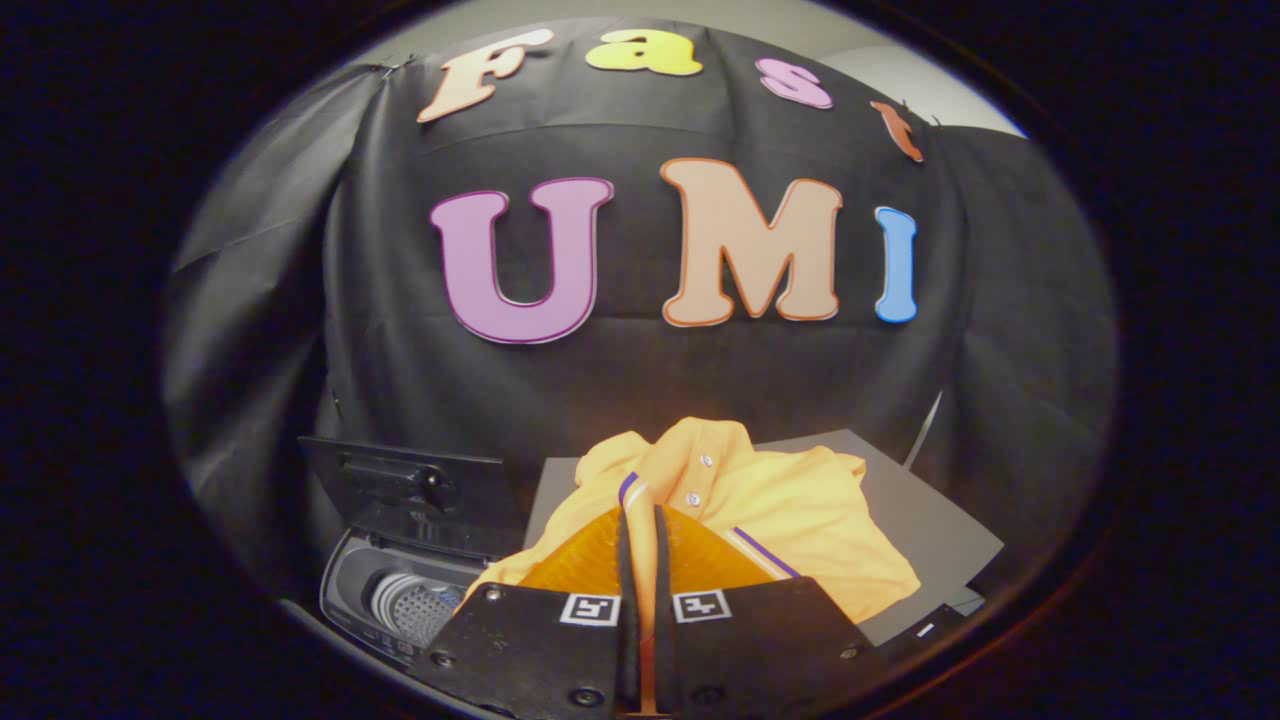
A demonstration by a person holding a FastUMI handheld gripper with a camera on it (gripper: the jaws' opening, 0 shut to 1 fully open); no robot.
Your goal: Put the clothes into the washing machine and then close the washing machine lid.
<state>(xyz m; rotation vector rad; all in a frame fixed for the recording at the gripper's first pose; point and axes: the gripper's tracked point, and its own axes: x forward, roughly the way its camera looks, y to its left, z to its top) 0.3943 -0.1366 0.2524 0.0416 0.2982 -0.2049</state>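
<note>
An orange-yellow polo shirt with purple trim and small buttons is bunched up just ahead of my fingers, over a grey board. My gripper is shut on a fold of the shirt, its two fingers nearly touching with a thin strip of fabric between them. To the left and lower down stands a small washing machine with its dark lid raised upright. Its perforated metal drum shows through the opening.
The grey board under the shirt stretches to the right and back toward the black cloth wall. A thin pale rod leans against the wall behind the board's right side.
</note>
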